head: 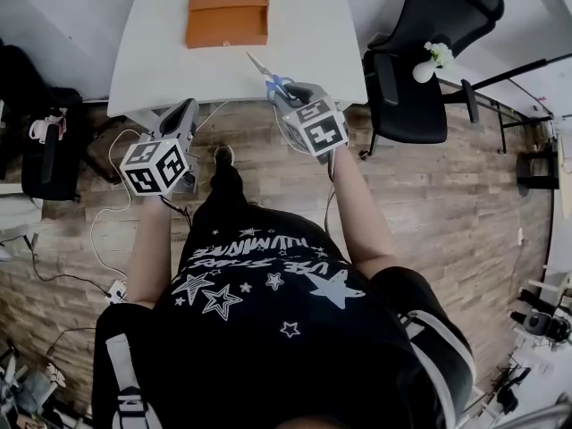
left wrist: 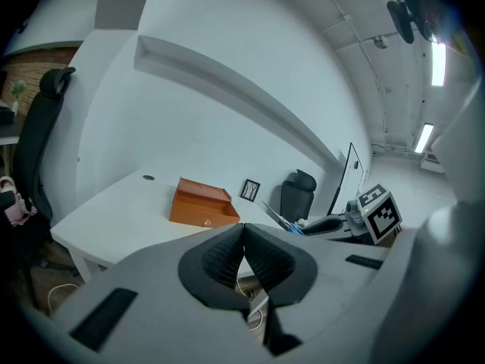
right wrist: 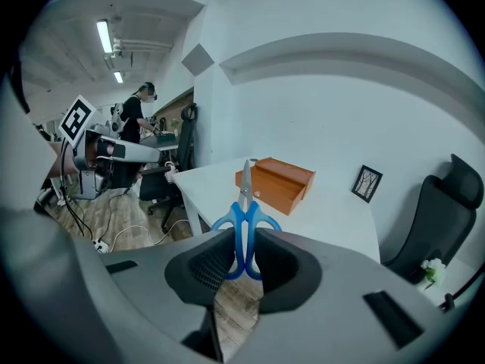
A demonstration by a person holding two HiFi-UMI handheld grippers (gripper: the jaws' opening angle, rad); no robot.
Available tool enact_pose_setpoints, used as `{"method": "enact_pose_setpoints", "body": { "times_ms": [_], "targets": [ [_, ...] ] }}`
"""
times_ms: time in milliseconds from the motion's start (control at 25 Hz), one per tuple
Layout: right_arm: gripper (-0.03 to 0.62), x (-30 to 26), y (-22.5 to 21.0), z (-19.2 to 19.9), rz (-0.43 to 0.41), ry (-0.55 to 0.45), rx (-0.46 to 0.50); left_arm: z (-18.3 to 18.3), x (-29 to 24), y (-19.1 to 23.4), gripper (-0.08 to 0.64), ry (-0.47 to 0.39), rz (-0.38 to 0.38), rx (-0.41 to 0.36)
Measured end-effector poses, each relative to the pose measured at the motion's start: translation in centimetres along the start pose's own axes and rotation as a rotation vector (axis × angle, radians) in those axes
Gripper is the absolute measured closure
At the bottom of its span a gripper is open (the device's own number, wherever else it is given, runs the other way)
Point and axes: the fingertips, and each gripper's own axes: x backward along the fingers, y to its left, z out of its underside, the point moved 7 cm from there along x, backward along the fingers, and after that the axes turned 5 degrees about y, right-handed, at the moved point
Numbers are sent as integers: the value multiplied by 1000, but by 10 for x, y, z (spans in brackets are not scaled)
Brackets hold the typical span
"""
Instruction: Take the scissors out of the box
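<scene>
Scissors out of the box, clamped in the right claw.
The right claw (right wrist: 244, 262) is closed on the handles of the blue-handled scissors (right wrist: 244, 217), held over the near edge of the white bench (head: 322, 43). The blades point toward the orange box (head: 228, 12) at top centre. The left claw (left wrist: 244, 255) is closed with nothing in it.

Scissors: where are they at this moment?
Head view, right of centre: the scissors are clamped by their blue handles in the right tongs, above the table's near edge, tips pointing toward the orange box.
</scene>
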Motion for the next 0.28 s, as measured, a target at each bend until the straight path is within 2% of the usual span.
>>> {"method": "enact_pose_setpoints", "body": {
  "times_ms": [280],
  "targets": [
    [486,12,7,15,1,-5,-12,13,13,-12,541,4,-3,2]
  ]
}}
